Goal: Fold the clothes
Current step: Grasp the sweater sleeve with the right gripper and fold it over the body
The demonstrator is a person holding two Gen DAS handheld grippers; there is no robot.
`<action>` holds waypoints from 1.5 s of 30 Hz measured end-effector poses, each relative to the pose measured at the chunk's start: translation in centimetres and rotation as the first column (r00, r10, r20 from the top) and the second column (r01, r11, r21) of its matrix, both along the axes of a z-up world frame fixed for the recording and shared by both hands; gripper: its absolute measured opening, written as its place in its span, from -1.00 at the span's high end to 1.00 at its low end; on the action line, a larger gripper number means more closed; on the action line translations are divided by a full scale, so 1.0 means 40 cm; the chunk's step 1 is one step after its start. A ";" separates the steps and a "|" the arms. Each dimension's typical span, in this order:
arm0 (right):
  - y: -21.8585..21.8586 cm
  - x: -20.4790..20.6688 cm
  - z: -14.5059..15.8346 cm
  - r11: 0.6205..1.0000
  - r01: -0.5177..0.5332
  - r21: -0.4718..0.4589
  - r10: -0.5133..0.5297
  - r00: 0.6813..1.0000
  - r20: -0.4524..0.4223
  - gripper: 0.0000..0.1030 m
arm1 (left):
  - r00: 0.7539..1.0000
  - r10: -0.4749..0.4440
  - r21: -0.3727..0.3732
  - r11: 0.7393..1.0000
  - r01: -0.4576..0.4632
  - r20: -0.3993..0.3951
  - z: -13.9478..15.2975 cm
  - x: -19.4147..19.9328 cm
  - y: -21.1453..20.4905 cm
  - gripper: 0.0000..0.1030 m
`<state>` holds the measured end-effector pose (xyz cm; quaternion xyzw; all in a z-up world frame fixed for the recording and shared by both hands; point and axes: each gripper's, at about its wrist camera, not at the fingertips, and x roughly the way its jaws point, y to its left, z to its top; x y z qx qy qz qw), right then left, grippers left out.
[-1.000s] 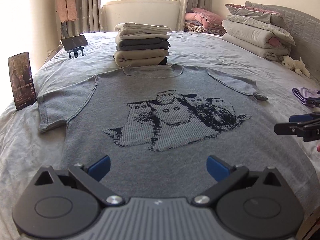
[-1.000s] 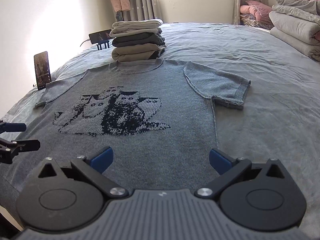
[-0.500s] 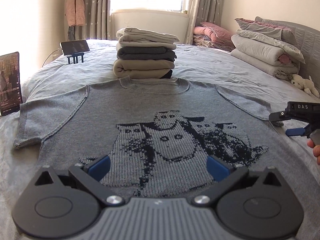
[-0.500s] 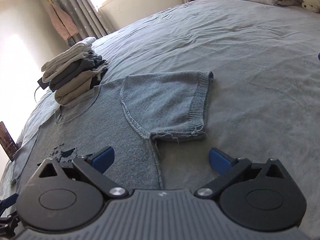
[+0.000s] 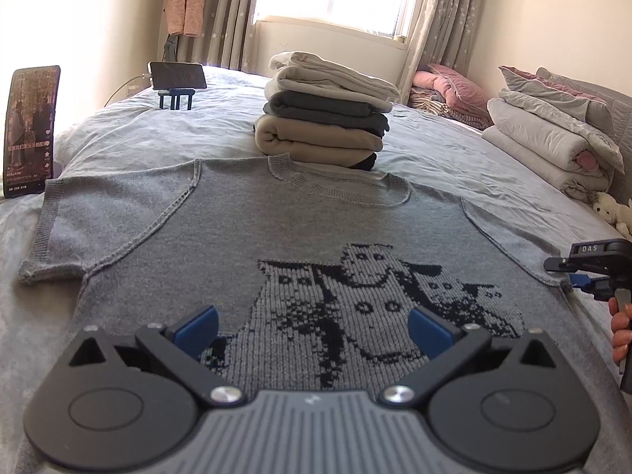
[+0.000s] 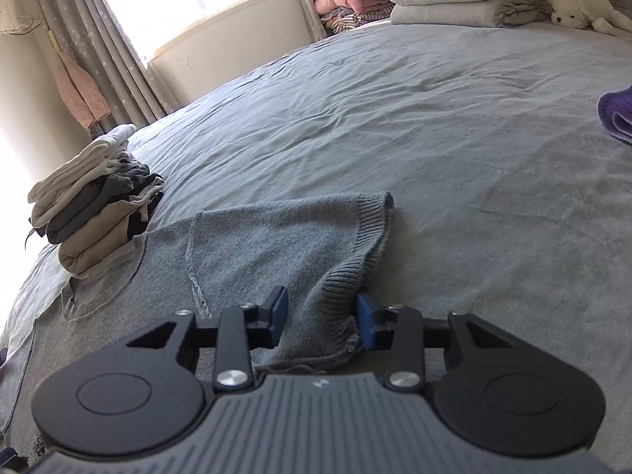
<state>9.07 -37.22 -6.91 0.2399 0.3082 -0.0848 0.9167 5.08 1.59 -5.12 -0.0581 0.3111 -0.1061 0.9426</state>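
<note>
A grey knit sweater (image 5: 276,237) with a dark cat pattern lies flat, front up, on the bed. My left gripper (image 5: 312,328) hovers open over its lower body, with nothing between the blue pads. The sweater's left sleeve (image 5: 98,217) lies spread out. In the right wrist view, my right gripper (image 6: 320,312) is shut on the cuff corner of the right sleeve (image 6: 296,237), and the fabric bunches up between the pads. The left wrist view shows the right gripper (image 5: 580,280) at the sweater's right edge, held by a hand (image 5: 622,328).
A stack of folded clothes (image 5: 324,118) sits just beyond the collar. Two phones stand at the left, one near (image 5: 31,126) and one far (image 5: 177,75). Folded quilts (image 5: 553,138) and a plush toy (image 6: 584,10) are far right. A purple garment (image 6: 616,114) lies right.
The right gripper moved forward to the right sleeve and shut on its cuff, which now bunches up. The left gripper moved further up over the sweater and stayed open.
</note>
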 end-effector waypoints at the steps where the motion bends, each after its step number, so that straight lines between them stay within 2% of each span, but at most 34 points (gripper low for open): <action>1: 0.004 0.001 0.003 1.000 -0.004 -0.004 0.004 1.000 0.003 0.74 | 1.000 -0.003 -0.003 1.000 0.003 -0.007 -0.003 0.005 -0.001 -0.99; 8: 0.060 0.002 0.040 0.996 -0.060 -0.072 0.062 0.998 0.025 0.81 | 0.999 -0.020 -0.025 1.000 0.019 -0.041 -0.014 0.022 0.000 -0.99; 15: 0.169 0.022 0.076 0.973 -0.177 -0.150 0.184 0.982 0.032 0.82 | 0.998 -0.007 -0.058 0.998 0.003 -0.062 -0.016 0.032 0.018 -0.99; 24: 0.335 0.063 0.079 0.907 -0.347 -0.237 0.352 0.936 -0.021 0.82 | 0.996 -0.052 -0.099 0.994 0.044 -0.071 -0.015 0.041 0.021 -0.91; 30: 0.436 0.091 0.062 0.872 -0.437 -0.220 0.435 0.898 -0.061 0.82 | 0.996 -0.044 -0.096 0.995 0.037 -0.073 -0.017 0.045 0.025 -0.84; 31: 0.447 0.098 0.056 0.868 -0.454 -0.202 0.451 0.890 -0.066 0.79 | 0.996 -0.043 -0.094 0.995 0.036 -0.073 -0.016 0.046 0.027 -0.83; 32: 0.458 0.105 0.051 0.863 -0.471 -0.185 0.466 0.882 -0.072 0.67 | 0.996 -0.041 -0.093 0.995 0.034 -0.073 -0.016 0.046 0.029 -0.81; 34: 0.470 0.116 0.039 0.853 -0.503 -0.140 0.497 0.864 -0.078 0.62 | 0.997 -0.035 -0.092 0.995 0.028 -0.074 -0.016 0.047 0.033 -0.79; 36: 0.472 0.117 0.038 0.847 -0.520 -0.109 0.513 0.854 -0.084 0.39 | 0.997 -0.034 -0.090 0.996 0.027 -0.074 -0.016 0.046 0.033 -0.77; 37: 0.466 0.109 0.046 0.848 -0.521 -0.100 0.516 0.853 -0.070 0.17 | 0.997 -0.034 -0.087 0.996 0.027 -0.073 -0.015 0.044 0.032 -0.76; 38: 0.459 0.099 0.056 0.848 -0.521 -0.093 0.518 0.853 -0.054 0.06 | 0.997 -0.035 -0.081 0.996 0.029 -0.070 -0.014 0.043 0.030 -0.76; 41: 0.423 0.060 0.094 0.856 -0.514 -0.057 0.514 0.858 -0.012 -0.04 | 0.997 -0.047 -0.047 0.998 0.044 -0.058 -0.012 0.039 0.022 -0.72; 45: 0.358 -0.010 0.123 0.881 -0.473 -0.020 0.473 0.881 0.002 -0.05 | 0.995 -0.096 0.033 0.995 0.097 -0.038 -0.011 0.034 -0.003 -0.70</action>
